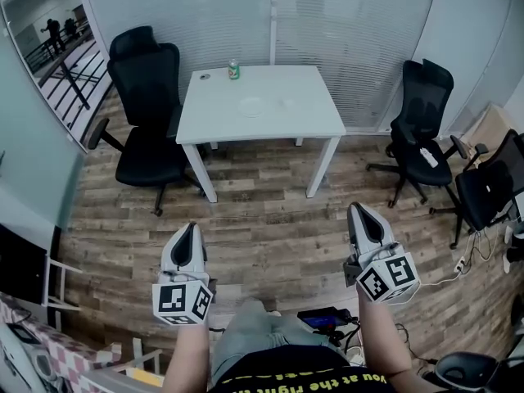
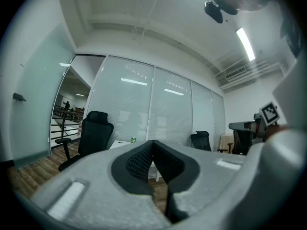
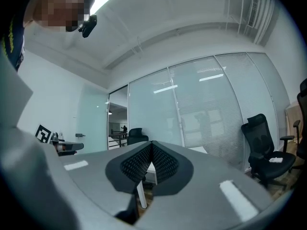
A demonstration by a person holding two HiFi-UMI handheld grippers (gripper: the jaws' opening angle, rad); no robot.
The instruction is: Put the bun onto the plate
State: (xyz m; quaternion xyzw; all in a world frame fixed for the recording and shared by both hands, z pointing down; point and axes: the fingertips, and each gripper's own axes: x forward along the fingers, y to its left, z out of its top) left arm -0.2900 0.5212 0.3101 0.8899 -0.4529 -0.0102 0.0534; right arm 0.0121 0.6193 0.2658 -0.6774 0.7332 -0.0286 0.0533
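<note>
Our left tongs [image 1: 190,232] and right tongs [image 1: 363,214] are clenched and empty. The plate [image 1: 251,106] sits far ahead on the table [image 1: 315,123], between them.

Can [image 1: 234,70], perhaps plate [image 1: 250,106], on table [image 1: 307,119]

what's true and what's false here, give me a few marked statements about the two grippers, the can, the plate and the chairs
1. The left gripper and the right gripper are both shut, with nothing between the jaws. True.
2. The green can stands on the floor beside the white table. False: it stands on the table, near its far edge.
3. The left gripper is touching the plate. False: the plate lies on the table, well away from both grippers.
4. A black office chair stands at the table's left side in the head view. True.
</note>
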